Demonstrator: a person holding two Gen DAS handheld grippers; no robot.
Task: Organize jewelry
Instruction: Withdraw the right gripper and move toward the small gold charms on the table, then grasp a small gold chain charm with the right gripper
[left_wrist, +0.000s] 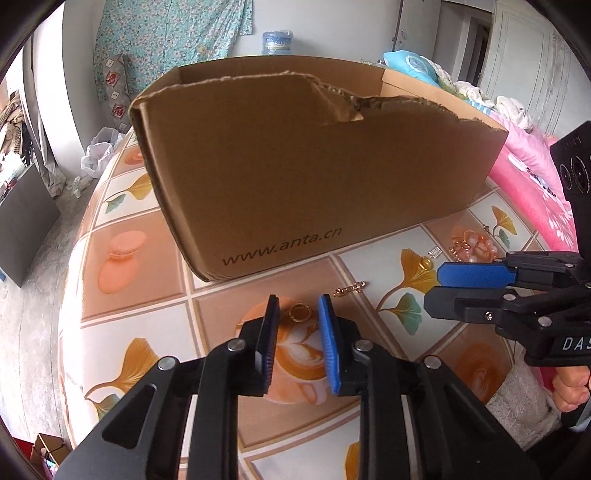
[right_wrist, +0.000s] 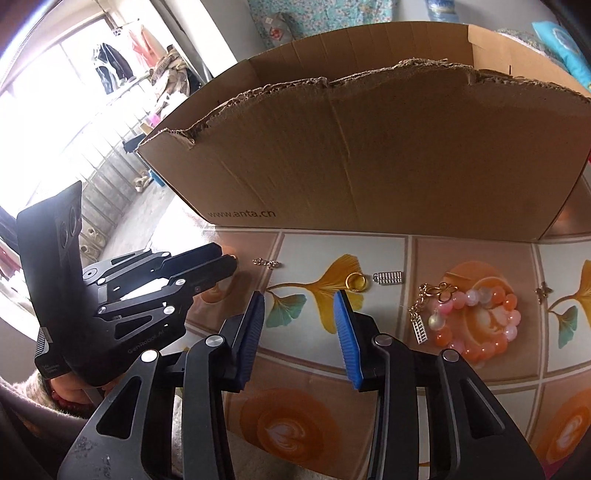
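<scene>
A gold ring (left_wrist: 297, 312) lies on the patterned tablecloth between the tips of my open left gripper (left_wrist: 298, 308), untouched. A small gold chain piece (left_wrist: 349, 290) lies just right of it, also in the right wrist view (right_wrist: 266, 263). My right gripper (right_wrist: 301, 303) is open and empty; it shows from the side in the left wrist view (left_wrist: 434, 286). Ahead of it lie a second gold ring (right_wrist: 356, 282), a silver abacus charm (right_wrist: 388, 278), a pink-orange bead bracelet (right_wrist: 476, 321) with a gold butterfly chain (right_wrist: 437, 291), and a small butterfly charm (right_wrist: 543, 291). The left gripper appears there (right_wrist: 225, 258).
A big torn cardboard box (left_wrist: 314, 166), printed www.anta.cn, stands open-topped behind the jewelry, also in the right wrist view (right_wrist: 369, 155). The round table's (left_wrist: 122, 280) edge drops off at the left. A pink quilt (left_wrist: 532, 177) lies at the right.
</scene>
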